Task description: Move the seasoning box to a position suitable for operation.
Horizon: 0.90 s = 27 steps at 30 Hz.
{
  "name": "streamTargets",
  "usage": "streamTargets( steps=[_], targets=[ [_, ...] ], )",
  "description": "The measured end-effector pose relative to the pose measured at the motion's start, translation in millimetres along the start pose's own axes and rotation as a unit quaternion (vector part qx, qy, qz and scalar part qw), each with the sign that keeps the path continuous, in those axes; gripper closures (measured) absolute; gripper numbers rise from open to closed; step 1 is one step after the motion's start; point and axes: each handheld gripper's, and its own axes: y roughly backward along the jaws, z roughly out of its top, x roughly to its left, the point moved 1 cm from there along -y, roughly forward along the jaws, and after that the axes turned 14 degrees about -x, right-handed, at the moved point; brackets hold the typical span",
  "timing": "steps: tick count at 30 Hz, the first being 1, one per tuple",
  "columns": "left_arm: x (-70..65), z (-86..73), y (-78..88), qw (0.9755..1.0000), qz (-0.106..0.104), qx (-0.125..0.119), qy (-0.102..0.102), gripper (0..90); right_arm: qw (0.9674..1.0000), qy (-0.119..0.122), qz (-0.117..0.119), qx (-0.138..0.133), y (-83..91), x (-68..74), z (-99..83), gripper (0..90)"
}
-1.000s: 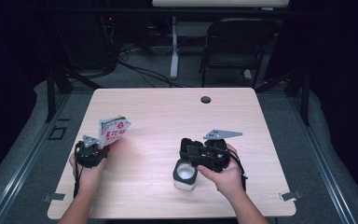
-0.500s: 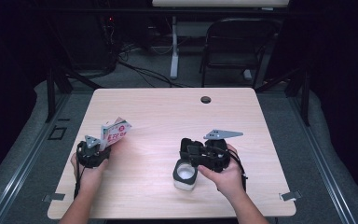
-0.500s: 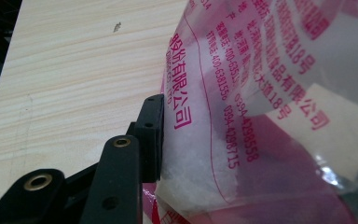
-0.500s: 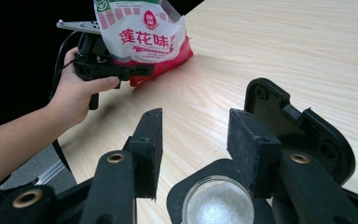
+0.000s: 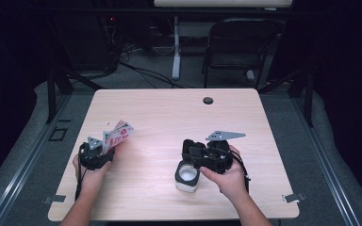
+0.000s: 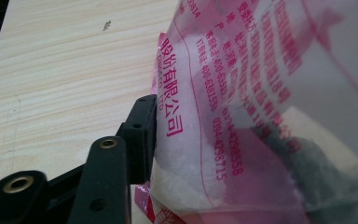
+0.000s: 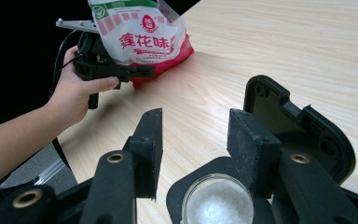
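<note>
The seasoning packet (image 5: 117, 136) is a soft white pouch with pink-red print and a green band at its top, white granules showing through the film. It sits near the table's (image 5: 169, 113) left edge, leaning upright, its long axis rising away from me and tilting right. My left gripper (image 5: 95, 151) has just been opening its jaws; the packet is between them, one pad (image 6: 142, 135) against the film. My right gripper (image 5: 206, 155) stands wide open above a black-rimmed jar (image 5: 187, 175) of white powder, lid (image 7: 298, 126) flipped back.
</note>
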Motion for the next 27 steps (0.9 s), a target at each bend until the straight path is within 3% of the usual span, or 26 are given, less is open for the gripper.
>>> streamTargets(
  steps=[3, 8, 13, 17, 27],
  targets=[
    [-4.9, 1.3, 1.9, 0.9999, -0.004, -0.007, -0.015, 45.3, 1.0000, -0.001, -0.001, 0.002, 0.0, -0.3, -0.1, 55.6],
    [-15.7, 5.7, 7.9, 0.9983, -0.007, -0.014, -0.056, 42.6, 1.0000, -0.001, -0.006, 0.004, 1.1, -1.3, 0.0, 55.9],
    [-31.3, 11.8, 12.5, 0.9938, -0.019, -0.016, -0.108, 40.9, 1.0000, -0.002, -0.005, 0.006, 1.9, -1.8, 0.5, 55.9],
    [-45.0, 14.3, 12.0, 0.9913, -0.038, -0.014, -0.125, 40.3, 1.0000, -0.004, -0.004, 0.006, 1.8, -1.4, 0.4, 55.9],
    [-62.8, 17.7, 13.2, 0.9886, -0.083, -0.017, -0.125, 39.6, 1.0000, -0.005, -0.003, 0.008, 2.2, -2.2, 0.5, 55.9]
  ],
)
